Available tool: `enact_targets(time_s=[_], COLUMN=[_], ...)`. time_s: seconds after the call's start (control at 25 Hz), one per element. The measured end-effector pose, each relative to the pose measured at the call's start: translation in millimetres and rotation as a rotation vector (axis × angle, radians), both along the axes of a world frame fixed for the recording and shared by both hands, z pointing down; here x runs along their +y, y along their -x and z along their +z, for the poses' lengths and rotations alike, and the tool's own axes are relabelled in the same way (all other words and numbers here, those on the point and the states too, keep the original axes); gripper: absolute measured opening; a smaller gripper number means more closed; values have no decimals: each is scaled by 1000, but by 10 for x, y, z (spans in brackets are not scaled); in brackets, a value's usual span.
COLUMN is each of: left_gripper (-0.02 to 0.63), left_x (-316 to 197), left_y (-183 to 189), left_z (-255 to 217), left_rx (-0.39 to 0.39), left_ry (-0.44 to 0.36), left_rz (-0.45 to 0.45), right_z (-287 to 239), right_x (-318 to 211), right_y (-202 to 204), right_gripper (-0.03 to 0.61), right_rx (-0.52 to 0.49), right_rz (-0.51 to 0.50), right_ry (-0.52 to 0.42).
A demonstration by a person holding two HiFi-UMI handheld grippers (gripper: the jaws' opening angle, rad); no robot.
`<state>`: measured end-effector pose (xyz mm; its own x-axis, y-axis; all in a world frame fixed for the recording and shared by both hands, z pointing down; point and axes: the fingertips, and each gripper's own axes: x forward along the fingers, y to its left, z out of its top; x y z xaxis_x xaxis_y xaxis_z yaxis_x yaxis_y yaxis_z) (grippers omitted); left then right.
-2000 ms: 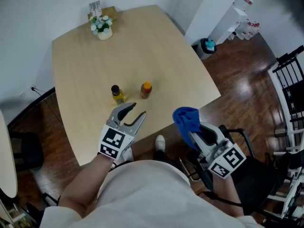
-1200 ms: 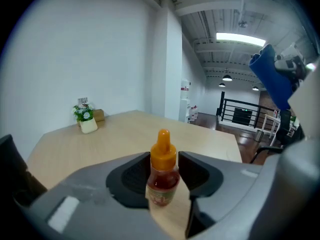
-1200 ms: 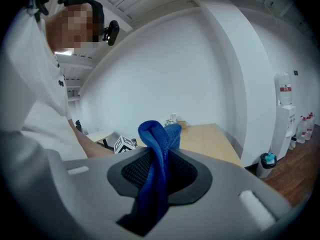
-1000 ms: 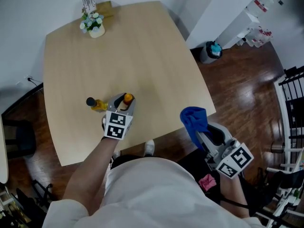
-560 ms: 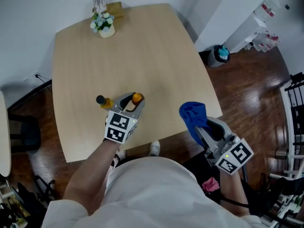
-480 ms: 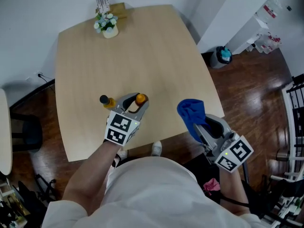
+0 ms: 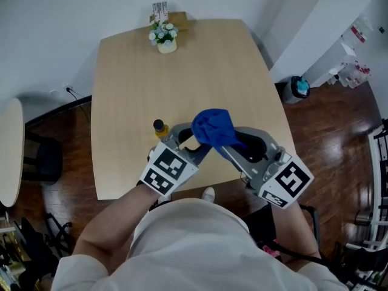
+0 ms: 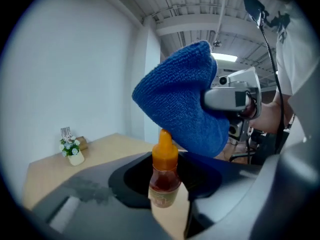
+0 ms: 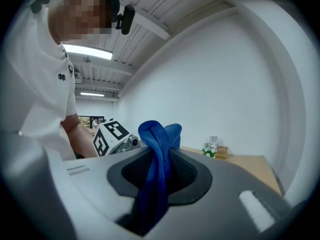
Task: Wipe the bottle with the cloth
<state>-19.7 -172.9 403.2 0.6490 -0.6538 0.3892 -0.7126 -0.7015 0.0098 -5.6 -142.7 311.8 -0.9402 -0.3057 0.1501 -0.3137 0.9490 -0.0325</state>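
Tabletop point(image 7: 133, 83) of pale wood fills the head view, with a second round table point(image 7: 7, 150) edging in at 9 o'clock. A small black-capped bottle point(image 7: 160, 127) stands on the wood at 10 o'clock of the left gripper point(image 7: 185, 139). That gripper's jaws are clamped on the bottle point(image 8: 164, 176), an orange-capped one held upright above the table's near edge. The blue cloth point(image 7: 213, 127), pinched tight in the right gripper point(image 7: 230, 145), hangs over that cap and hides the bottle from above; whether they touch cannot be told. A flower pot point(image 7: 165, 40) sits at the table's 12 o'clock edge. A bin point(image 7: 299, 88) stands on the dark floor at 3 o'clock.
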Motion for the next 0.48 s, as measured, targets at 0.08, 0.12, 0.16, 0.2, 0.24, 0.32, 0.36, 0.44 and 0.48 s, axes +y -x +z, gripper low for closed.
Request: enact_targets(time_s=[0.08, 0.12, 0.16, 0.2, 0.24, 0.32, 0.36, 0.44, 0.48], left_gripper=[156, 156, 156, 156, 156, 156, 156, 156, 156], left_x=[17, 25, 31, 36, 40, 49, 53, 57, 56], left_y=[79, 128, 177, 225, 266, 322, 337, 335, 324], left_z=[-44, -69, -93, -114, -135, -200, -238, -326, -371], left_rx=[19, 21, 20, 22, 28, 37, 38, 41, 43], left_ry=[8, 5, 2, 2, 5, 4, -1, -12, -16], left_rz=[-10, -15, -18, -20, -21, -17, -12, 4, 15], right_z=[-11, -3, 11, 32, 58, 116, 145, 195, 211], right_x=[31, 47, 59, 65, 64, 52, 41, 11, -8], right_y=[74, 90, 99, 102, 98, 71, 44, -26, -64], right_gripper=[95, 95, 95, 95, 95, 95, 95, 95, 95], right_rx=[4, 8, 15, 23, 31, 41, 43, 46, 44], right_rz=[-12, -14, -14, -12, -9, 3, 12, 37, 51], right_ry=[-10, -13, -18, -22, -23, -13, -7, 3, 6])
